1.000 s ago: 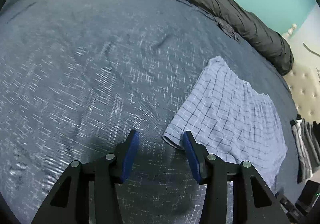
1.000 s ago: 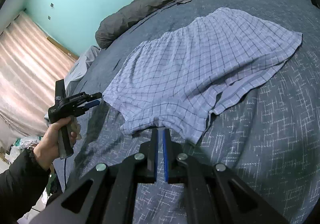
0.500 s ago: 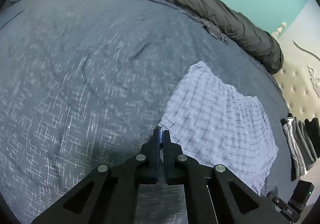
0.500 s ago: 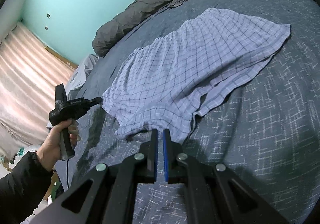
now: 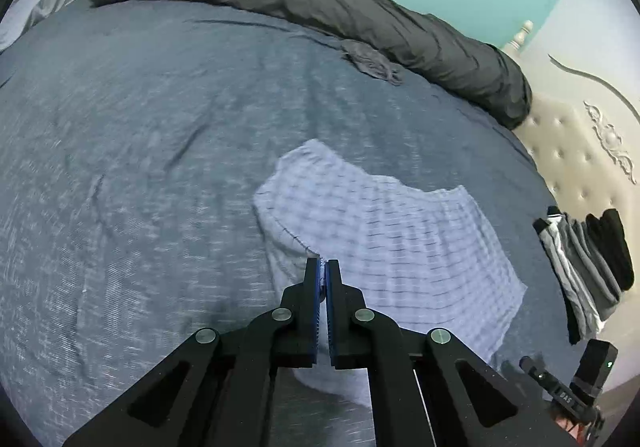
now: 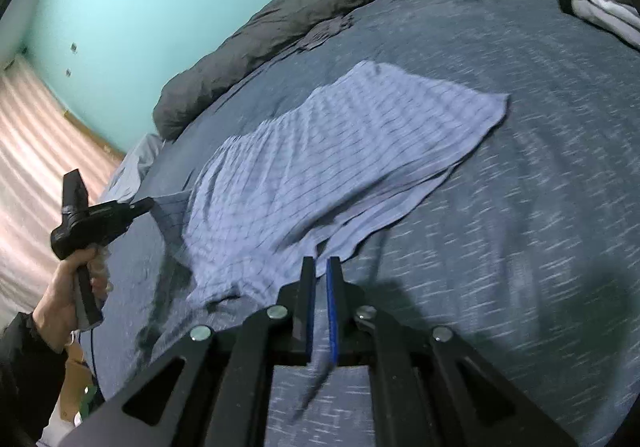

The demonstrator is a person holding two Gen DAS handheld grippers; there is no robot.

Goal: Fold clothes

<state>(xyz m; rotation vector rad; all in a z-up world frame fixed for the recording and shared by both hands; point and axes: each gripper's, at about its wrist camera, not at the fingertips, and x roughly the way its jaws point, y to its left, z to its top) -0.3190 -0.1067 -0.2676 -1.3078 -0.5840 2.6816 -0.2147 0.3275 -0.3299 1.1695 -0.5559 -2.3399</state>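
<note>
Light blue checked shorts point(image 5: 384, 231) point(image 6: 344, 151) lie spread on the dark blue bedspread point(image 5: 160, 119). My left gripper point(image 5: 322, 265) is shut on a near corner of the shorts, lifting the cloth off the bed. In the right wrist view the left gripper point(image 6: 148, 203) shows at the left, held by a hand point(image 6: 68, 295), with the corner pinched in its tips. My right gripper point(image 6: 320, 265) is shut on the near hem of the shorts, and cloth hangs down between its pads.
A rolled dark grey duvet point(image 5: 320, 7) lies along the far side of the bed. A stack of folded dark clothes point(image 5: 584, 259) sits at the right edge near the padded headboard point(image 5: 580, 151). A small grey garment point(image 5: 372, 63) lies by the duvet.
My left gripper went from open to shut on the shorts' corner, then raised it. Both grippers have pulled their ends of the shorts up and toward me.
</note>
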